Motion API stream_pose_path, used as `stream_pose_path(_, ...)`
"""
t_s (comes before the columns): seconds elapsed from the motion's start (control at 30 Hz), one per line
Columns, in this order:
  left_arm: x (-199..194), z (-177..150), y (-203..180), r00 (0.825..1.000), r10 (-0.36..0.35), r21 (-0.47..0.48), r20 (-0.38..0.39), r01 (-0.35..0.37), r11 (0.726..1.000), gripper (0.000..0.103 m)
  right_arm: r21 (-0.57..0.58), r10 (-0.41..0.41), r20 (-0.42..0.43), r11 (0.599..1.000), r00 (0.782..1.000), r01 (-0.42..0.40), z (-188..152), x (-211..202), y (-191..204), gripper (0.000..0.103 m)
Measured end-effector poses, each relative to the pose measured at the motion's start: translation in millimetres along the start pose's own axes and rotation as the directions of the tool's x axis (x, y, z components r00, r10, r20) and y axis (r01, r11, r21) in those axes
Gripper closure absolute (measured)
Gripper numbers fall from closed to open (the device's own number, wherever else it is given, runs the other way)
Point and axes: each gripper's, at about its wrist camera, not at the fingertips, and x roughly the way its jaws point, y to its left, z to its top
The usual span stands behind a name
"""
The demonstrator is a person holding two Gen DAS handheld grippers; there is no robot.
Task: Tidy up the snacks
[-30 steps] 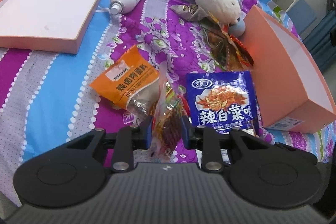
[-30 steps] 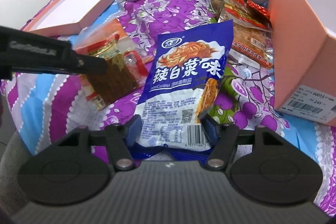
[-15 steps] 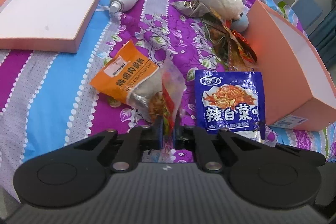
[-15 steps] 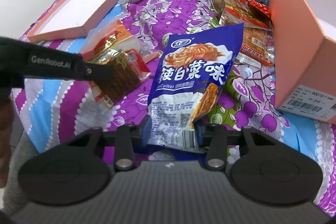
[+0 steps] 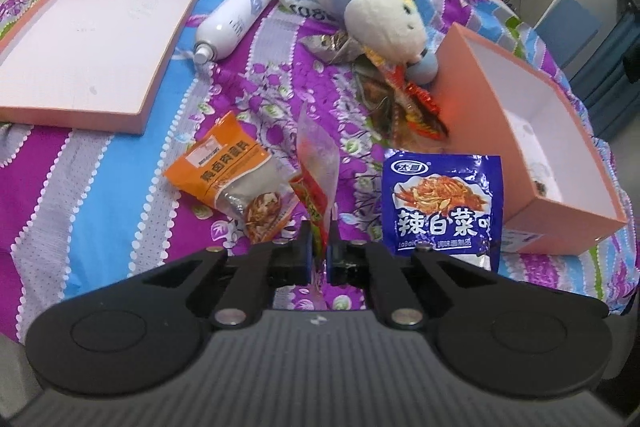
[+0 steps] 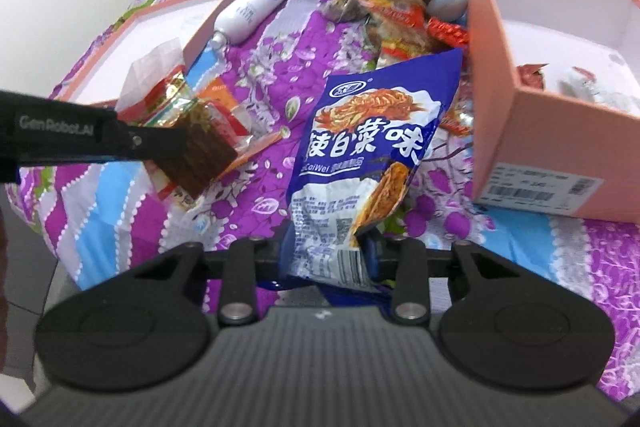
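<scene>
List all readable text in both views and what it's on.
"辣白菜味": blue snack bag, in the right gripper.
"GenRobot.AI": left gripper arm, seen from the right wrist.
Orange snack bag: Chinese print, too blurred.
Pink box barcode label: too small.
Spray bottle: unreadable.

The lid [image 5: 92, 43] lies left, the box [image 5: 532, 147] right — bottle [image 5: 236, 21] and plush toy [image 5: 380, 19] between, behind the packets.
</scene>
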Motion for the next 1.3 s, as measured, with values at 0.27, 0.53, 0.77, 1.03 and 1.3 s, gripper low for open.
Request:
stream_pose_path(0.27,-38,5,-9,0.998,-0.035,-0.001,0.053,0.035,0.999,0.096,0.044,-0.022,0.084,0.999,0.996,0.019,5,-48,-2,0.065)
stream_pose_path(0.53,-81,19,-27,0.989,-0.075,0.062,0.127,0.068,0.996,0.096,0.094,-0.054,0.199,0.995,0.978,0.035,10,-96,-2,0.065)
stream_pose_path(0.77,-113,33,-60,0.976,-0.118,0.138,0.181,0.093,0.986,0.096,0.125,-0.082,0.303,0.991,0.950,0.046,21,-133,-12,0.065)
stream_pose_path(1.03,-133,51,-114,0.951,-0.206,0.219,0.230,0.155,0.963,0.096,0.155,-0.115,0.407,0.986,0.906,0.055,39,-176,-34,0.065)
stream_pose_path(1.3,-115,81,-169,0.936,-0.282,0.285,0.209,0.217,0.934,0.096,0.206,-0.191,0.449,0.973,0.873,0.107,58,-187,-72,0.065)
